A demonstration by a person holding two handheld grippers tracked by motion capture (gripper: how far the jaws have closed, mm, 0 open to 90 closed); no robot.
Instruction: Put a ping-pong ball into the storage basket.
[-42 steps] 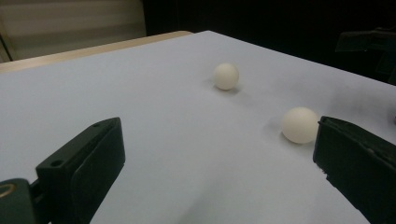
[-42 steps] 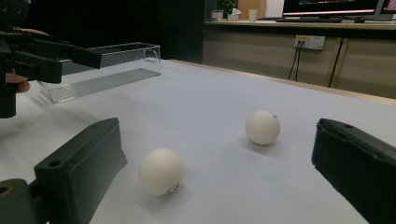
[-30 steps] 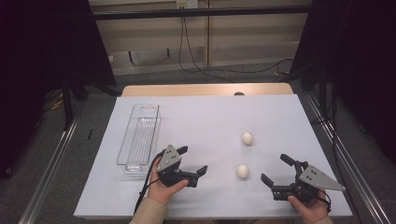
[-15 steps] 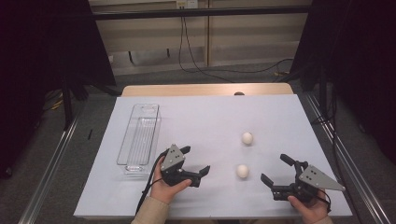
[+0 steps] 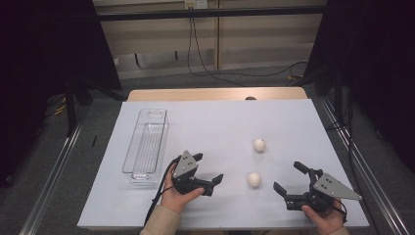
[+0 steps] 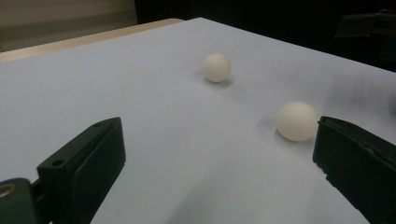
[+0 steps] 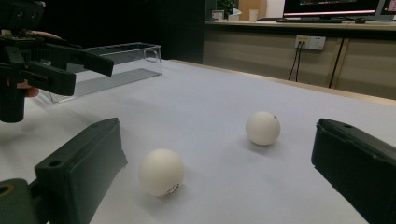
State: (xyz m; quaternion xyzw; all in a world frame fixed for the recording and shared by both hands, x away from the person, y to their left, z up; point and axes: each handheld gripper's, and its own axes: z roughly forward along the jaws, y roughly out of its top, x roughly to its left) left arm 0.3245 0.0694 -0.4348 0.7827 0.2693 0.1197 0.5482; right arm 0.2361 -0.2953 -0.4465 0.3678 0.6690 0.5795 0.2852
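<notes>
Near ball (image 5: 254, 179) between wide-open left tool (image 5: 207, 170) and right tool (image 5: 290, 177) (also wide); far ball (image 5: 259, 144) beyond, clear tray (image 5: 146, 147) left.

the high view is looking forward and down from above the near edge of the table (image 5: 220, 112), from far. the left gripper view is sitting low near the table, facing the near ball (image 6: 297, 121). the right gripper view is facing the same near ball (image 7: 161, 172) from its other side, close.
</notes>
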